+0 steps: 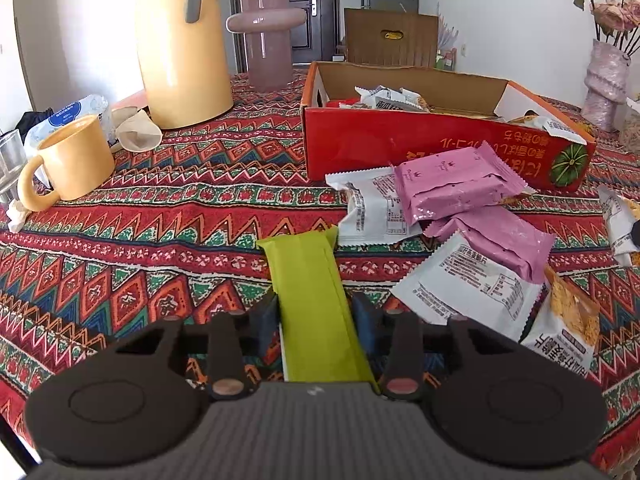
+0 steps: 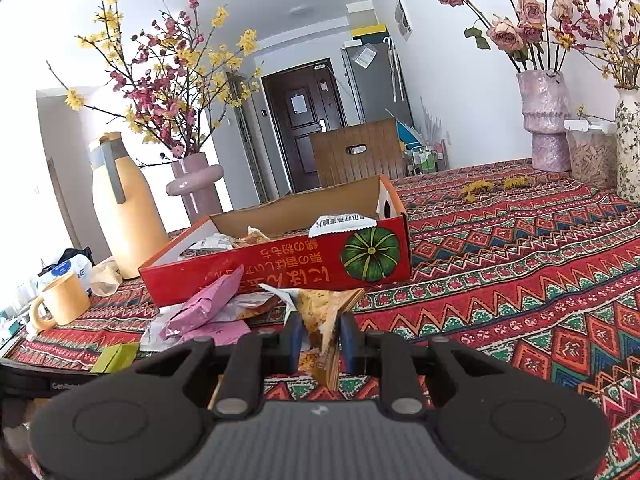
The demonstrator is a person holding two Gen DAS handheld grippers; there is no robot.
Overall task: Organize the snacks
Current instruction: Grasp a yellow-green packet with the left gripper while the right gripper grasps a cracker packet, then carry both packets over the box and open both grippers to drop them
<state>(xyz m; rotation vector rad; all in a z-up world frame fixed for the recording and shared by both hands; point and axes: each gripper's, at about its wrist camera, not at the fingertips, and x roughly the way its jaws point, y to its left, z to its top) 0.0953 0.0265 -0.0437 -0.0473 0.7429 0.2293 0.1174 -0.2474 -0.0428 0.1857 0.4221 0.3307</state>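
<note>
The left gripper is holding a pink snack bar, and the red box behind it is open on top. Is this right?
Not quite. In the left wrist view the left gripper is shut on a green snack bar, not pink. The pink packets lie on the tablecloth. The red box is open on top.

The box (image 1: pixel 400 148) stands mid-table (image 1: pixel 200 208), packets (image 1: pixel 452 184) piled against its near side. The flask (image 1: pixel 180 60) and mug (image 1: pixel 72 164) stand toward the left edge, vases (image 2: pixel 548 120) at the far right.

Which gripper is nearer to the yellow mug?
Left. The left gripper, shut on the green packet, is nearer the yellow mug; the right gripper holds a snack farther right.
</note>
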